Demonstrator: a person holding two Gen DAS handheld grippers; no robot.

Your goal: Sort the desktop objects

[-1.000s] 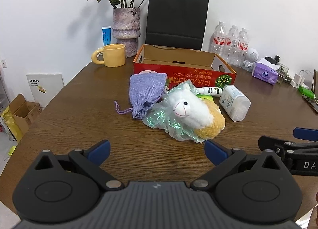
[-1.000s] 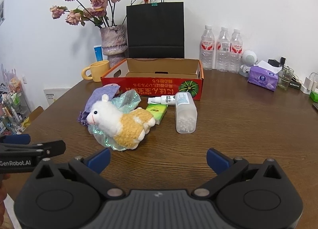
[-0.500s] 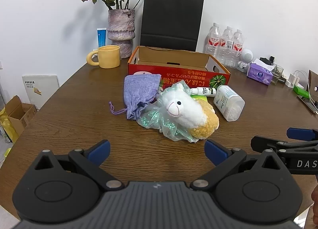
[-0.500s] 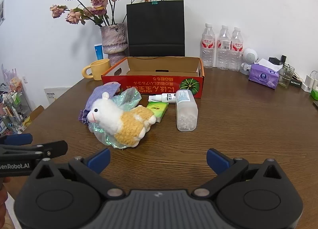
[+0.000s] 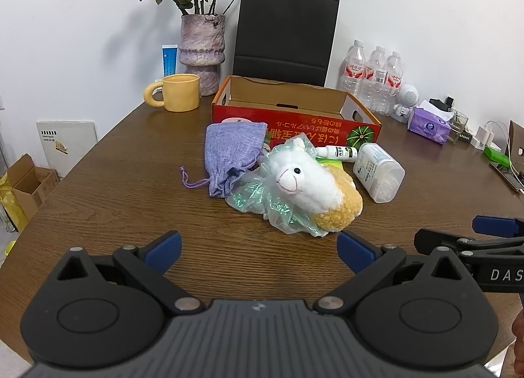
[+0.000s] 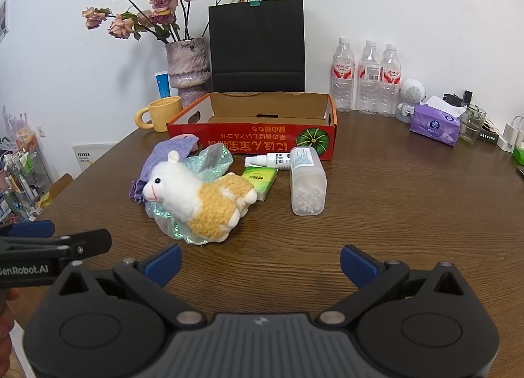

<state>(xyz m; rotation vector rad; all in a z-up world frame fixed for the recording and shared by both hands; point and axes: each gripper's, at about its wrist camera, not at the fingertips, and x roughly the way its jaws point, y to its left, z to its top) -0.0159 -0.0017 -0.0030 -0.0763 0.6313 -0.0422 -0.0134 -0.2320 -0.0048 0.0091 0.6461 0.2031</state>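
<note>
The left gripper (image 5: 258,248) was held low over the near edge of the wooden table (image 5: 124,188), its jaws spread wide apart with nothing between them. The right gripper (image 6: 260,258) was held likewise, jaws wide apart and empty.

A red cardboard box (image 6: 252,140), open at the top, was taken as the landmark; nothing could be seen inside it. Just in front of the box a cluster of things was laid on the table. A plush alpaca (image 6: 196,196), white with a yellow body, was found lying on crinkled iridescent wrapping (image 5: 262,198), nearest the grippers. A purple drawstring pouch (image 5: 231,153) was seen in front of the box's left end, touching the wrapping. A small white spray bottle (image 6: 270,160) was laid on its side close against the box front, with a green packet (image 6: 260,179) just in front of it, beside the alpaca. A clear tub of white pellets (image 6: 308,181) was laid on its side in front of the box's right end.

Behind the box a black paper bag (image 5: 285,34) was stood against the wall; a yellow mug (image 5: 178,92) was placed to the box's left.
</note>
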